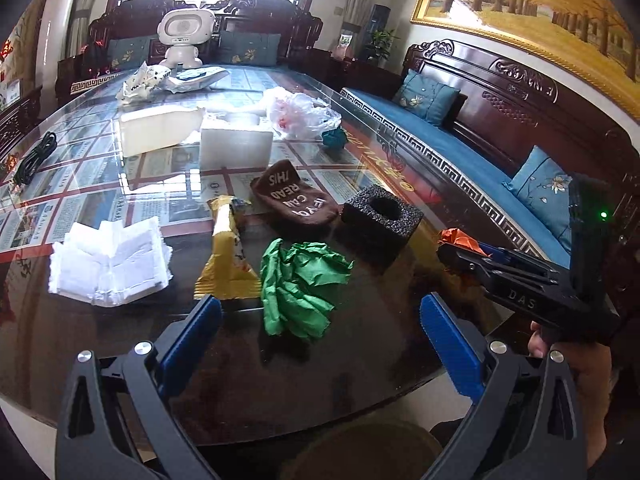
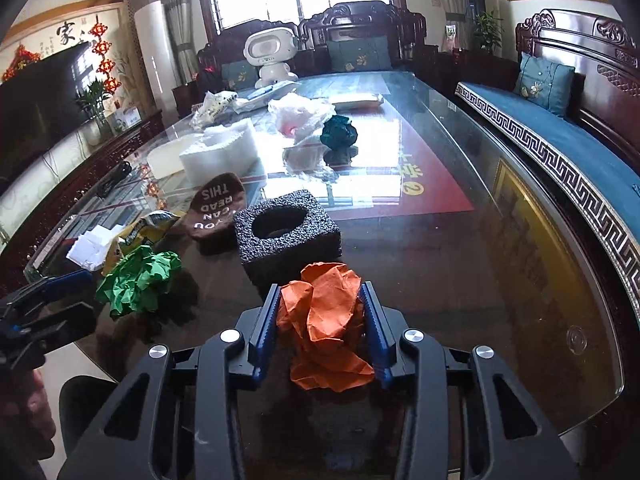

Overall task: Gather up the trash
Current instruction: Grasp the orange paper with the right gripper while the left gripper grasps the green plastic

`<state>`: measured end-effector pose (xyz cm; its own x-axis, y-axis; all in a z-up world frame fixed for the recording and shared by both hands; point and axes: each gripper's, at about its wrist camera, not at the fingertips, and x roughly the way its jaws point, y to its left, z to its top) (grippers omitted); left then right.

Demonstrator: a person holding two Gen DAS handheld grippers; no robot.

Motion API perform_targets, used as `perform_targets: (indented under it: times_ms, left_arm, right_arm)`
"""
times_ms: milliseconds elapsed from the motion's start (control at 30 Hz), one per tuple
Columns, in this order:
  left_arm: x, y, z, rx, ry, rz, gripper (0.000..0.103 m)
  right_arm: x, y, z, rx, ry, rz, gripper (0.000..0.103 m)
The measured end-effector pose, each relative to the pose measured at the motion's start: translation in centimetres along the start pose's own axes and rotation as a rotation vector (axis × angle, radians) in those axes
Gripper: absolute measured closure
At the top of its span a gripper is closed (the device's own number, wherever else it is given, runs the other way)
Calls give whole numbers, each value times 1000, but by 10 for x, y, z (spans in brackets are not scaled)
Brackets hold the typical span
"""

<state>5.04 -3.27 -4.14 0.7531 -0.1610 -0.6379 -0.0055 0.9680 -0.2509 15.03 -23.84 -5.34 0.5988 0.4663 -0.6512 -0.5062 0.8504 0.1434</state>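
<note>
The glass-topped desk [image 2: 460,208] fills both views, its near end dark and glossy, with newspaper showing under the glass farther back. A carved wooden bench with a blue cushion [image 2: 560,128] runs along its right side. On the desk, toward the far end, stand a white robot toy [image 2: 269,56] and a white foam block [image 2: 218,152], with a clear plastic bag [image 2: 300,114] and a dark teal paper ball [image 2: 339,132] to the right of the block.

Nearer lies a black foam block with a round hole [image 2: 286,236], and just left of it a brown sock with white lettering [image 2: 218,208]. A pile of white tissues [image 1: 110,266] sits at the left, a yellow wrapper [image 1: 226,260] between it and the crumpled green paper [image 1: 300,284].

The left gripper [image 1: 320,340] hangs above the desk edge with its blue fingers [image 1: 192,340] spread wide and empty — the green paper lies just ahead of them, untouched.

The right gripper [image 2: 320,324] has its fingers [image 2: 266,324] clenched on the crumpled orange paper [image 2: 324,324] — both blue pads press against its sides, close in front of the black foam block.
</note>
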Motion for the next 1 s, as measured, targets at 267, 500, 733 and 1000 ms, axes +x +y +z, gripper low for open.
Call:
perform_targets:
  times_ms: [267,500,733,1000]
  left_arm:
    - [25,-2,7,-34,32,6,7]
    - [44,6,15,-63,59,57,25]
    - [49,8,19,-42,75,62,58]
    - [41,6,14,-35,48,54,65]
  right_arm:
    - [-8,-8,1,1,-30,6,64]
    - [-9,-10,0,7,-45,22,64]
    - [-7,-8,-2,10,-39,36,64]
    - [-14,-6,-2,7,-45,39,64]
